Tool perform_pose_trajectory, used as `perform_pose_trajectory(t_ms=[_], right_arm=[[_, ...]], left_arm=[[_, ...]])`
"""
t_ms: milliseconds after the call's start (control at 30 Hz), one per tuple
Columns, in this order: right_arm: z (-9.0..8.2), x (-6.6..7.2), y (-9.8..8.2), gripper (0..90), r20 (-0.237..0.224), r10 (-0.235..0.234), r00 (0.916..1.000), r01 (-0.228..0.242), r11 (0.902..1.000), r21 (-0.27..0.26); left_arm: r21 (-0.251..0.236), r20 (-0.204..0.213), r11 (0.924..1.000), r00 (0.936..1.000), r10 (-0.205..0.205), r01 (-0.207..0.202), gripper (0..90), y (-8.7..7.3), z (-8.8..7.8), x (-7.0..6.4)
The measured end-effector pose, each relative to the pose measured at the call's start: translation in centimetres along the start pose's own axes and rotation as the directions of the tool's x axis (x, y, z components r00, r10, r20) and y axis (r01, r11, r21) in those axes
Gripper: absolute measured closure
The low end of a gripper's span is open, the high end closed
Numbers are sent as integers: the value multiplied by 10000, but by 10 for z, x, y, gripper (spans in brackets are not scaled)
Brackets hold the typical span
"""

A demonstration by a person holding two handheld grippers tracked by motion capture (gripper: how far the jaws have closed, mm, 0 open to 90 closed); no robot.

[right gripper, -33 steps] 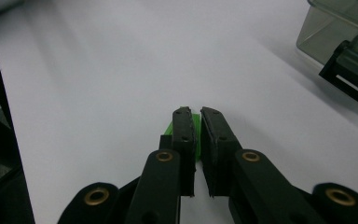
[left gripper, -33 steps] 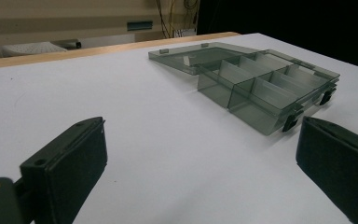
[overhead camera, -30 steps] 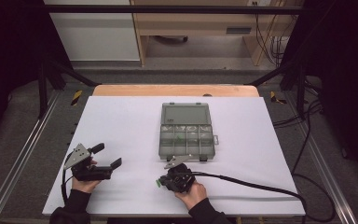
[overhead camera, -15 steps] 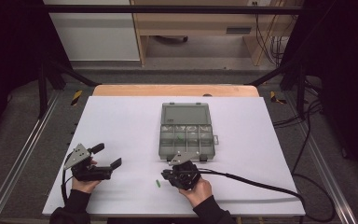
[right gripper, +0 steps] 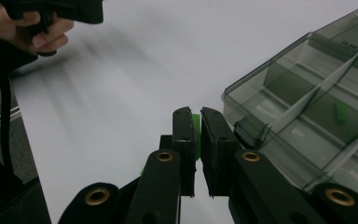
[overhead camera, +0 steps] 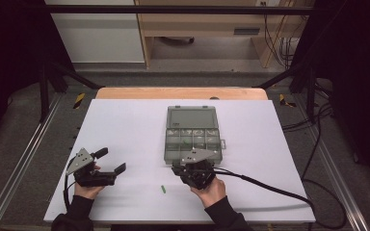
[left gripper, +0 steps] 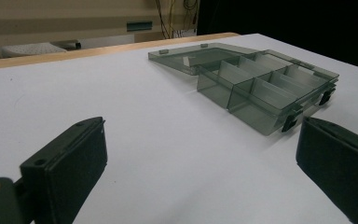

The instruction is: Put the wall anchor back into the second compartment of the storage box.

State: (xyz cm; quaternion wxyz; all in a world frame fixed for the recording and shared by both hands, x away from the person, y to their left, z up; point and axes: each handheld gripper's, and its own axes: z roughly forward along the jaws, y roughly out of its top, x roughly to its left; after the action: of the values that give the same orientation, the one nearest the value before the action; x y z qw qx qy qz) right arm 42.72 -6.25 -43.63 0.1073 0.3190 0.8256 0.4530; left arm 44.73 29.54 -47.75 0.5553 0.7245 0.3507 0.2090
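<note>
One green piece [right gripper: 196, 126] pinched, right hand-held gripper [right gripper: 197, 122] | another [overhead camera: 163, 189] on table [overhead camera: 125, 125]

The left gripper [overhead camera: 107, 161] rests at seven o'clock on the table, jaws wide apart, aimed toward two o'clock. The right gripper [right gripper: 196, 122], at six o'clock, has its jaws nearly closed, pinching a small green piece [right gripper: 196, 128]

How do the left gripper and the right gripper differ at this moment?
The left gripper has its jaws wide apart with nothing between them; the right gripper is shut on a small green piece. The left gripper sits well away from the organizer box; the right gripper is at its near edge. Both are hand-held above the white table.
</note>
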Motion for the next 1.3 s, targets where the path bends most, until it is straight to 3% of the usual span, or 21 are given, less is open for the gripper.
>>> perform_pose_trajectory(t_ms=[267,700,1033,1300], right_arm=[[-9,-16,15,849,383,159,9991,-133,9976,-677],[-12,-48,35,849,973,480,9941,-357,9916,-1240],[0,-68,46,849,1440,588,9878,-429,9929,-1109],[22,-87,52,849,1792,800,9806,-664,9945,-807]], left_arm=[[29,13,10000,10000,10,-11,13,0,0,0],[18,21,10000,10000,-24,24,13,0,1,0],[11,22,10000,10000,-35,35,13,0,1,1],[3,33,10000,10000,-37,37,13,0,0,1]])
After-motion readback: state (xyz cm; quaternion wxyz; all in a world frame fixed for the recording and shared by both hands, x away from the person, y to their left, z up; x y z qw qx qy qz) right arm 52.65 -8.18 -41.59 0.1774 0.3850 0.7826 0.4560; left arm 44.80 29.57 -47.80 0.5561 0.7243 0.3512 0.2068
